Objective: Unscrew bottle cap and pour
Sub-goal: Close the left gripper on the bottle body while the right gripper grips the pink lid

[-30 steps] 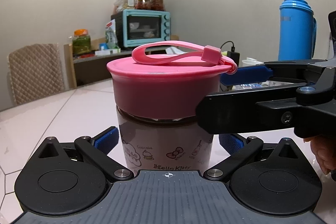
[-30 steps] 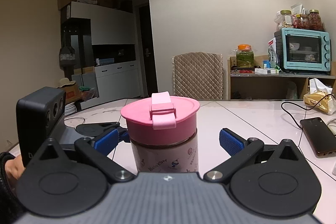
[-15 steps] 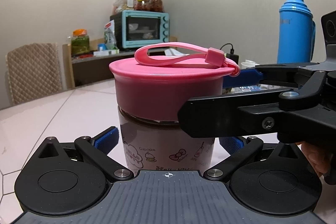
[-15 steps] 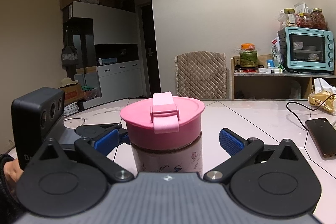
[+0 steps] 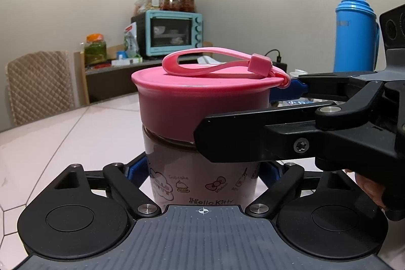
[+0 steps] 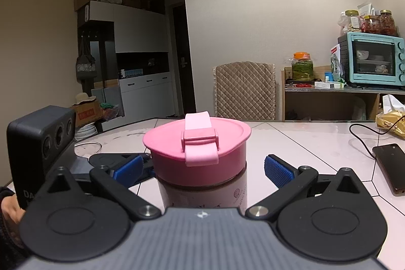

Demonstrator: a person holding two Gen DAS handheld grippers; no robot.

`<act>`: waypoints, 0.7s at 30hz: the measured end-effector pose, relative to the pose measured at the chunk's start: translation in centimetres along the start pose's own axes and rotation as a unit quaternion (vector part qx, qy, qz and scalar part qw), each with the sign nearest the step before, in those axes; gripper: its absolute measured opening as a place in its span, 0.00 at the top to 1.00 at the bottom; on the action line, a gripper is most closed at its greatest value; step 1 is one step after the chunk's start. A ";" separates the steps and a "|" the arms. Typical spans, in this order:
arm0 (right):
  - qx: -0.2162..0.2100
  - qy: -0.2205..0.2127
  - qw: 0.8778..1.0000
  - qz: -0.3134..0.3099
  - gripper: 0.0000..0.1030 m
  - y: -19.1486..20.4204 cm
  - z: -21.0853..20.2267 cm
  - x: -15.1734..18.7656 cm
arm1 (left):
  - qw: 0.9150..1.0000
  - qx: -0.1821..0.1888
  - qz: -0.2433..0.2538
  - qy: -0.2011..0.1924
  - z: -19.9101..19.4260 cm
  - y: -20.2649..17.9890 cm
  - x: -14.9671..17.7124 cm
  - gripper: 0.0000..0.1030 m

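Cap (image 5: 202,103) on bottle (image 5: 202,179), not yet unscrewed; pouring not started. Bottle upright on table (image 6: 316,143). Left gripper (image 5: 202,175) clamps bottle body. Right gripper (image 6: 202,166) spread wide either side of cap, pads clear.

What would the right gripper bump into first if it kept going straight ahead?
Most likely the pink cap of the bottle. The right gripper points straight at it, open, with one blue pad on each side and a gap between pad and cap. How near is hard to judge.
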State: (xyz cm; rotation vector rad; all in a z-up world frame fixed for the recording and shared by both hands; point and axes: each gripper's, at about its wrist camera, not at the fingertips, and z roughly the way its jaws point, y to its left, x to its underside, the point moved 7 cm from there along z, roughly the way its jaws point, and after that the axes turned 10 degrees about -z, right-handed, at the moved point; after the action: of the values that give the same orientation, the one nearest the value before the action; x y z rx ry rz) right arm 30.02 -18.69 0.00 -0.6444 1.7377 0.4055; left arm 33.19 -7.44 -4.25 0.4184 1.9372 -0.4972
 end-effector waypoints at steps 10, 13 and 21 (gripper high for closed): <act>-0.001 -0.002 1.000 0.001 0.00 0.2 0.6 -0.3 | 1.000 -0.003 -0.002 0.004 0.0 0.0 0.0 0.13; 0.003 -0.003 1.000 -0.003 0.00 0.2 0.7 -0.5 | 1.000 -0.003 -0.003 0.004 0.0 -0.2 0.0 0.13; 0.009 0.005 1.000 -0.019 0.01 0.7 1.2 -0.9 | 1.000 -0.006 -0.002 0.004 0.2 -0.6 -0.1 0.13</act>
State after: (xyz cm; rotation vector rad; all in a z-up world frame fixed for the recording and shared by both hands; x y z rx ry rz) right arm 30.66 -17.27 0.51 -0.6673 1.7339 0.3609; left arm 33.06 -8.05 -4.18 0.4088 1.9483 -0.4877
